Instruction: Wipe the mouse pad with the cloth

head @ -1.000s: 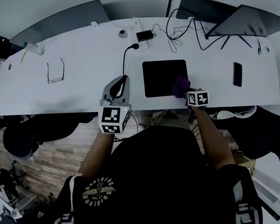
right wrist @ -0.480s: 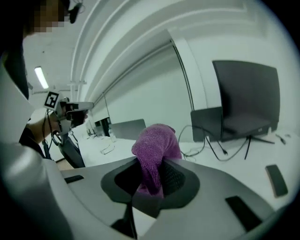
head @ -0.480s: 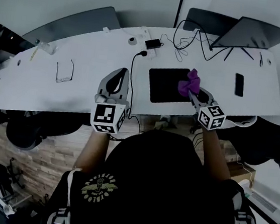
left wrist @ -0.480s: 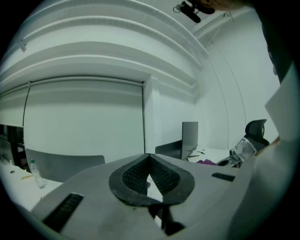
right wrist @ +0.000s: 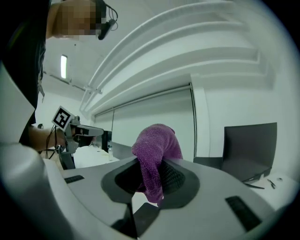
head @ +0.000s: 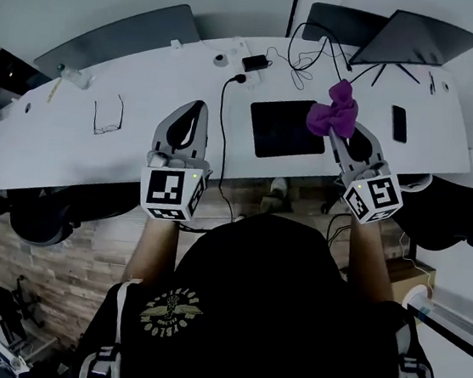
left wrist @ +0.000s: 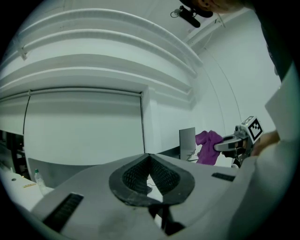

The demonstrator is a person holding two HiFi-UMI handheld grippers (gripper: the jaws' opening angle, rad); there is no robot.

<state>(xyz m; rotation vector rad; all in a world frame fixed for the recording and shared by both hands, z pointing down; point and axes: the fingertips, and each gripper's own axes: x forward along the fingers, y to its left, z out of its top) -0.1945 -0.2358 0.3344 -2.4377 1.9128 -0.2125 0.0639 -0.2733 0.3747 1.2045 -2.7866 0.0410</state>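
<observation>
Right gripper [head: 341,135]: pinching purple cloth [head: 333,114], upper right of centre.
Left gripper [head: 192,114]: pressed together, empty.
Wipe: lower cloth flat onto mouse pad [head: 282,130], centre; even strokes.

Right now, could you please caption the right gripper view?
Right tool shut on the purple cloth, with the left tool in the background.
</observation>
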